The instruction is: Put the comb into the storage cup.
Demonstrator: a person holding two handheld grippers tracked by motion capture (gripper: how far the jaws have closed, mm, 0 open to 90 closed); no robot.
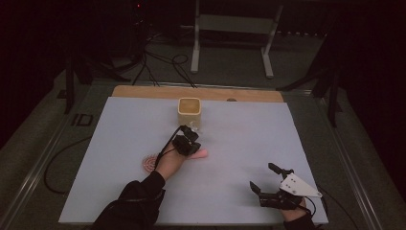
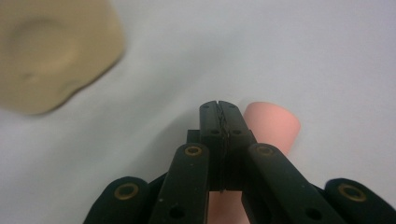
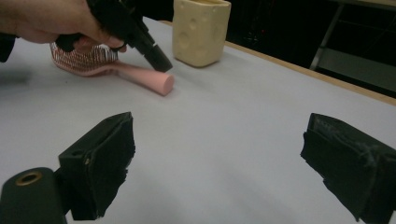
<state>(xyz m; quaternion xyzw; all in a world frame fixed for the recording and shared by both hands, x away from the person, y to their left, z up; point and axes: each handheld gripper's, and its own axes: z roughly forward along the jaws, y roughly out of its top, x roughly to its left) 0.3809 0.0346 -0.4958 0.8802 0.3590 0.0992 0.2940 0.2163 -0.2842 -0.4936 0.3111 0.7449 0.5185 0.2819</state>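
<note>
Left claw (image 1: 190, 136) hangs over the handle of the pink hairbrush (image 3: 116, 70), jaws clenched tight on each other with nothing between them (the left gripper view shows the two black tips pressed together above the pink handle end). Right claw (image 1: 266, 179) rests near the worktop's near right corner, jaws spread wide and empty.

The hairbrush lies flat on the worktop (image 1: 239, 143), roughly mid-way between the near and far edges and a little left of centre. Its bristled head points toward the near left corner and its rounded handle end toward the right edge. The cream holder (image 1: 189, 111) stands upright near the middle of the far edge, just beyond the brush, mouth up and apparently empty.

Judged step: take hold of the brush handle, probably to stand it in the holder.

Notes for doing it well:
- The left claw must open before it goes down; clenched as it is, it would only push the handle.
- Straddle the handle across its width, not along it, a little back from the rounded end.
- The handle looks smooth and tapering, so a grip too near the tip may slip off.
- Lower until the pads flank the handle, then close.
- Keep clear of the holder's near wall; a knock could tip it.
- Right claw is well apart; it can stay put.
</note>
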